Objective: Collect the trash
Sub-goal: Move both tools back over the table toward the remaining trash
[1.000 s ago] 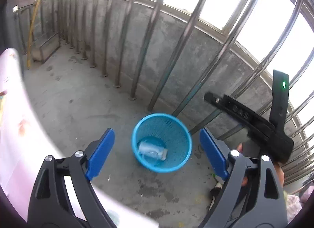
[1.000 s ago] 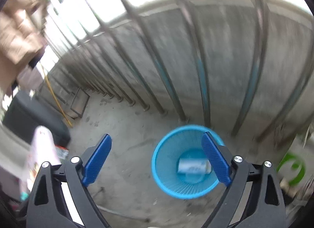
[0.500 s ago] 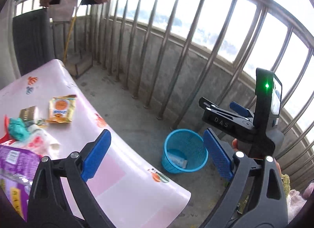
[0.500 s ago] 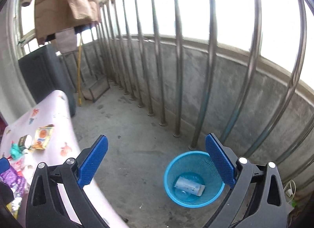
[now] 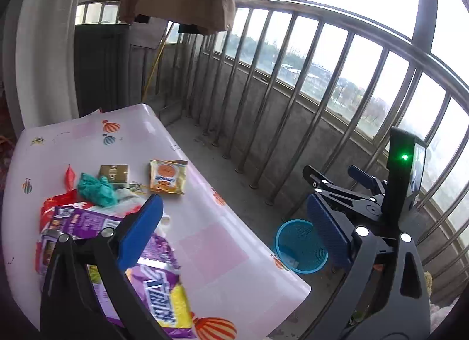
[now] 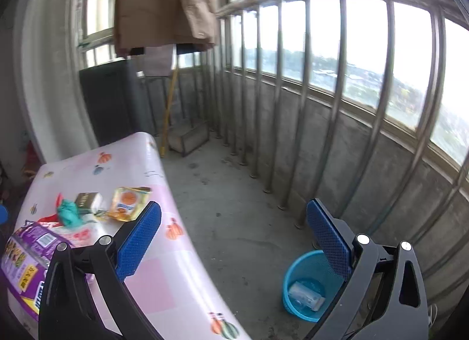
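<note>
Both views swung up from bin [image 6: 304, 287] to tabletop [image 5: 205, 240]. Left tool [image 5: 231, 231], right tool [image 6: 234, 237]: wide open, empty. Orange wrapper [image 5: 167, 176] lies mid-tabletop; light, crinkly, slippery—pinch an edge.

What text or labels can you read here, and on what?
"enaak": orange snack packet on the table.
Purple snack bag: large white letters, cut off and blurred, not readable.
Small dark box: pale print, too small to read.
Bottle in the blue basket: label blurred.
Right gripper: no readable marking; only a green light.
</note>
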`<state>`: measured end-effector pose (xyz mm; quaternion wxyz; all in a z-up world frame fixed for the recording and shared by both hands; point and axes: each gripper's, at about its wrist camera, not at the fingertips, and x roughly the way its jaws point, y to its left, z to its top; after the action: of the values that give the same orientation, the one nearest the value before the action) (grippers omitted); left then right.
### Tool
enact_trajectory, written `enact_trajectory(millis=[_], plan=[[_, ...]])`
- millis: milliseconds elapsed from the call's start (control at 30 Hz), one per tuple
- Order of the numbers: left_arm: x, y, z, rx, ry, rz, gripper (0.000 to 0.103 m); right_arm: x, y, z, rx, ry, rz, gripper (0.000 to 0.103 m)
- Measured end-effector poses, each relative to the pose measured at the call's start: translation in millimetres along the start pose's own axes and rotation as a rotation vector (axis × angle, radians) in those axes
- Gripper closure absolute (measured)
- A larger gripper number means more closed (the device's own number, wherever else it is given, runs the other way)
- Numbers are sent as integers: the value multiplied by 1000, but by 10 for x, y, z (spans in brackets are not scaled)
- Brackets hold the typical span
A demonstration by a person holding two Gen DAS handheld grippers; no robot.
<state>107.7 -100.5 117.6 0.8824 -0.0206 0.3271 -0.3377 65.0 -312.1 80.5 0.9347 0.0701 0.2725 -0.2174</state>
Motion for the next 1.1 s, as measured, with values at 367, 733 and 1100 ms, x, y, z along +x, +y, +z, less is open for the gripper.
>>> enact_trajectory(millis=[367,733,1100], plan=[[-435,970,157,-143,30,199,9,-11,491,162,-48,-29,86,6],[-665,1966,440,-170,-41,266,9,442,1104,304,-61,35,267,6],[-174,2418,595,-58,7,208,9,962,1426,394,-81,138,344,6]])
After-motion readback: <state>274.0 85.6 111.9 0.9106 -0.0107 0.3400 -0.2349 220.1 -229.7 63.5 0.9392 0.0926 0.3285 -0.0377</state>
